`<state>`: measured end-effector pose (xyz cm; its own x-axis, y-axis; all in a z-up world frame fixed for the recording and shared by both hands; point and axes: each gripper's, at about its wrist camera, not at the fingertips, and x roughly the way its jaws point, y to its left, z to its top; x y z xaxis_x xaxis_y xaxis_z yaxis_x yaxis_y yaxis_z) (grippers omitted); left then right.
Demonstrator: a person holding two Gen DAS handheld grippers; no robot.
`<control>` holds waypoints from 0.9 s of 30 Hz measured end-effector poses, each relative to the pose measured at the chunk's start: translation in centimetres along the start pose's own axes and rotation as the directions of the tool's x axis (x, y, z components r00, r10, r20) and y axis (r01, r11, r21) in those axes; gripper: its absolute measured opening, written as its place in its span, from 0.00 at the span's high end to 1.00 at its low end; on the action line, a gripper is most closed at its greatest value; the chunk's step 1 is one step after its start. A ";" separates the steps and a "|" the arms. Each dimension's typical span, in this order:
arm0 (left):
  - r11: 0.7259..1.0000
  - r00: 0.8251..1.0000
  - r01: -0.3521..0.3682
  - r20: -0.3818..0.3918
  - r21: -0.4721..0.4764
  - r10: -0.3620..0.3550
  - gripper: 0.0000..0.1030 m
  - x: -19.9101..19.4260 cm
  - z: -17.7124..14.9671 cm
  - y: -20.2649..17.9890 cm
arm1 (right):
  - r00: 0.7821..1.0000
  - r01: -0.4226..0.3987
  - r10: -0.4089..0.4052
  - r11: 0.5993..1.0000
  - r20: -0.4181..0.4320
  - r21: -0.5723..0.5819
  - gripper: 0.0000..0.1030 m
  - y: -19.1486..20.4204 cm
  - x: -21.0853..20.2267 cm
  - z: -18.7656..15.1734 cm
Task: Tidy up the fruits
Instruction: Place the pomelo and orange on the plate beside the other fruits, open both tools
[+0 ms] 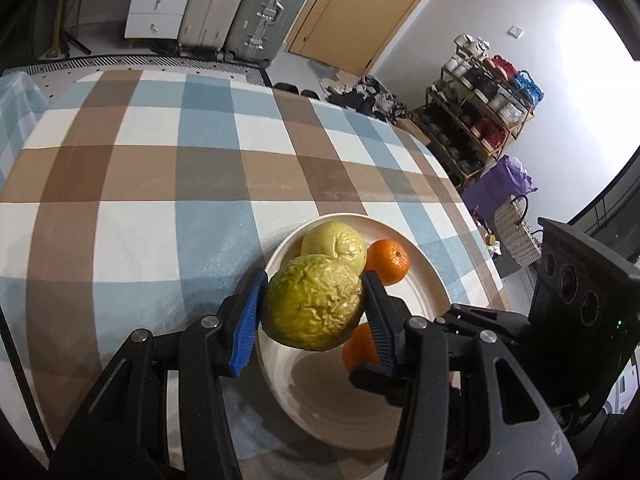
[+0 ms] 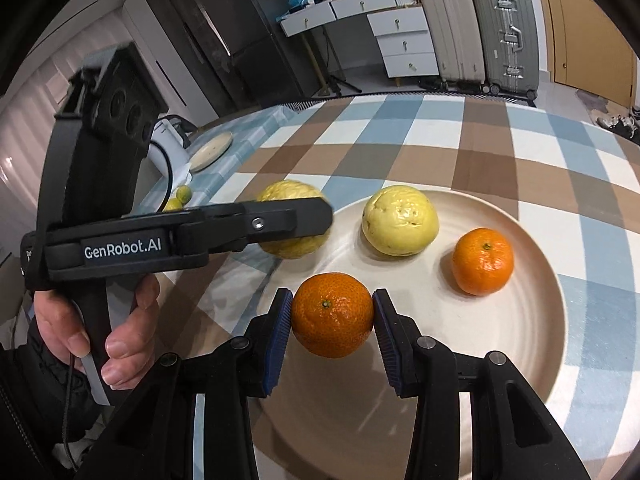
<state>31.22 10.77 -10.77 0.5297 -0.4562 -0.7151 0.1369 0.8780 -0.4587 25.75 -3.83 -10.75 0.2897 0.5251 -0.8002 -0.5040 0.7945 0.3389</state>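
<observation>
Left gripper: you clamp the wrinkled guava, tilted down over the plate.
Right gripper: you grip a mandarin above it.
Around: a second guava and mandarin lie inside.

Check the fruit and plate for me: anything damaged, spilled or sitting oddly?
Nothing spilled. The green fruit in the left gripper has badly wrinkled, shrivelled skin, and the yellow fruit on the plate is puckered too. Both oranges, one on the plate and one in the right gripper, look sound.
</observation>
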 end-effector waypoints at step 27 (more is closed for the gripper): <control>0.999 0.999 -0.033 0.016 0.014 0.032 0.39 -1.3 0.6 -2.1 | 0.998 -0.008 0.006 0.999 0.056 0.037 0.27 -0.8 -1.8 -0.4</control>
<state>30.76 9.57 -8.51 0.5473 -0.4250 -0.7210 0.1312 0.8944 -0.4276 25.29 -5.51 -9.76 0.3322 0.5459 -0.7692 -0.4755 0.8012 0.3633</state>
